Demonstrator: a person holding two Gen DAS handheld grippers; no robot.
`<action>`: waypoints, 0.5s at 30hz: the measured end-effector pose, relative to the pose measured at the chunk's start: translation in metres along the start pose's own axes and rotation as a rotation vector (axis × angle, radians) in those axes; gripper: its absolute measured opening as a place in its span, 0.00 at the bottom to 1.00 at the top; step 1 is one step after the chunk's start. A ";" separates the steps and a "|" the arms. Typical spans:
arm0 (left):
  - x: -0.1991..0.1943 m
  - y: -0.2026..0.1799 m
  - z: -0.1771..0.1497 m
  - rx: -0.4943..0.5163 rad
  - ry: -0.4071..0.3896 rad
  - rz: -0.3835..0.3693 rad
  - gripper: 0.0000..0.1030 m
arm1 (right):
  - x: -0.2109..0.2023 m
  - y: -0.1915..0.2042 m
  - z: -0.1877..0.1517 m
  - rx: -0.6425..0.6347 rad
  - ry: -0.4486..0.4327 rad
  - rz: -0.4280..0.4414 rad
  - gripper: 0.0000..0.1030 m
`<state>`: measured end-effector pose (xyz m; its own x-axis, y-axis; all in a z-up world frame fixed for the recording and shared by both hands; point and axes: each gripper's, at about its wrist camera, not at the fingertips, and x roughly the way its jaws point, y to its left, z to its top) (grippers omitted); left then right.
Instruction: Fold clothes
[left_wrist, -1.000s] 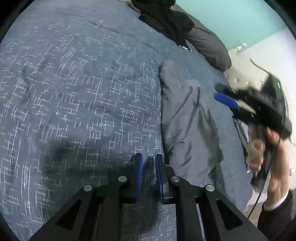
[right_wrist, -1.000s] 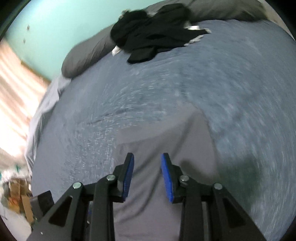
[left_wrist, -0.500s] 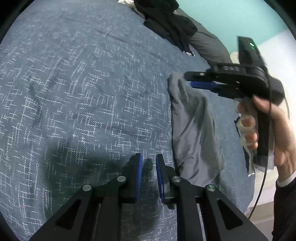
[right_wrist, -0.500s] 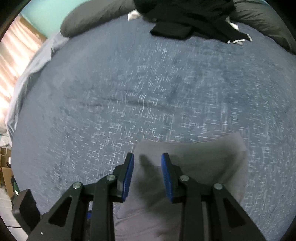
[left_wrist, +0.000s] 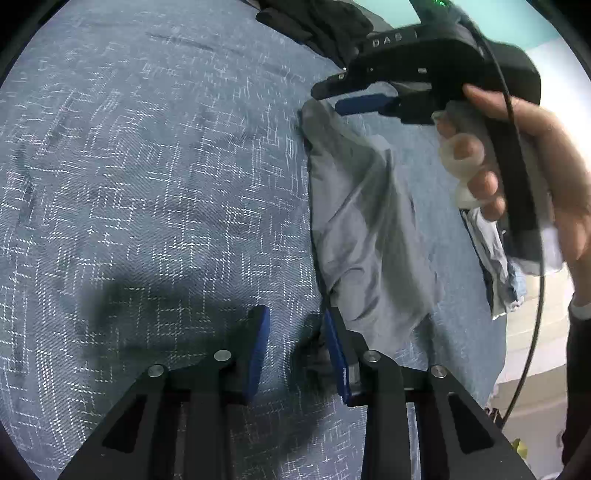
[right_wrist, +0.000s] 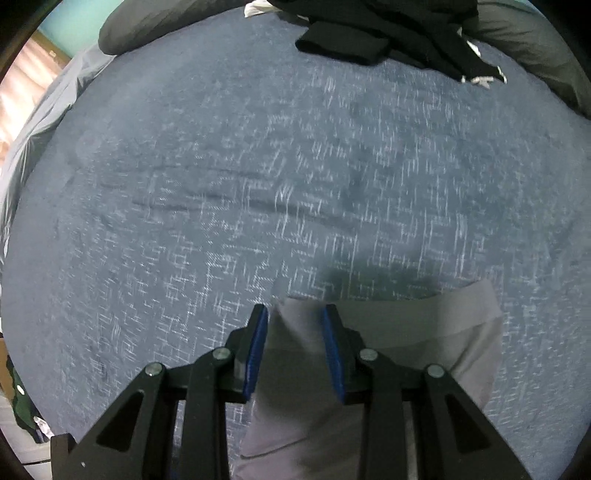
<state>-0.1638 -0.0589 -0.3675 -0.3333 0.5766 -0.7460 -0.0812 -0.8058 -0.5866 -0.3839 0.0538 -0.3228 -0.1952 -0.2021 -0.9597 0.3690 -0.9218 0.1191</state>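
Both grippers, left (left_wrist: 295, 347) & right (right_wrist: 293, 347), jaws open, holding nothing, reaching for grey garment (left_wrist: 369, 229) on bed (left_wrist: 147, 166). Next: right should pinch far corner.

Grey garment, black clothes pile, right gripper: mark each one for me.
grey garment (left_wrist: 373, 236), left wrist view, on its creased middle.
black clothes pile (right_wrist: 391, 33), right wrist view, on the heap's centre by the pillows.
right gripper (right_wrist: 294, 350), right wrist view, midway between the blue pads, open over the garment's corner.
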 end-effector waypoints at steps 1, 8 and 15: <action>0.001 -0.001 0.001 0.001 0.001 0.001 0.34 | 0.002 0.002 0.001 -0.007 0.012 -0.006 0.30; 0.004 -0.008 0.002 0.007 -0.005 -0.017 0.37 | 0.018 0.007 0.005 -0.014 0.075 -0.044 0.30; -0.004 -0.015 0.007 0.022 -0.033 -0.048 0.37 | 0.013 0.001 0.005 -0.027 0.045 -0.031 0.15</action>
<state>-0.1681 -0.0496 -0.3535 -0.3595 0.6104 -0.7058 -0.1188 -0.7802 -0.6142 -0.3909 0.0488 -0.3343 -0.1658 -0.1580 -0.9734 0.3877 -0.9180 0.0829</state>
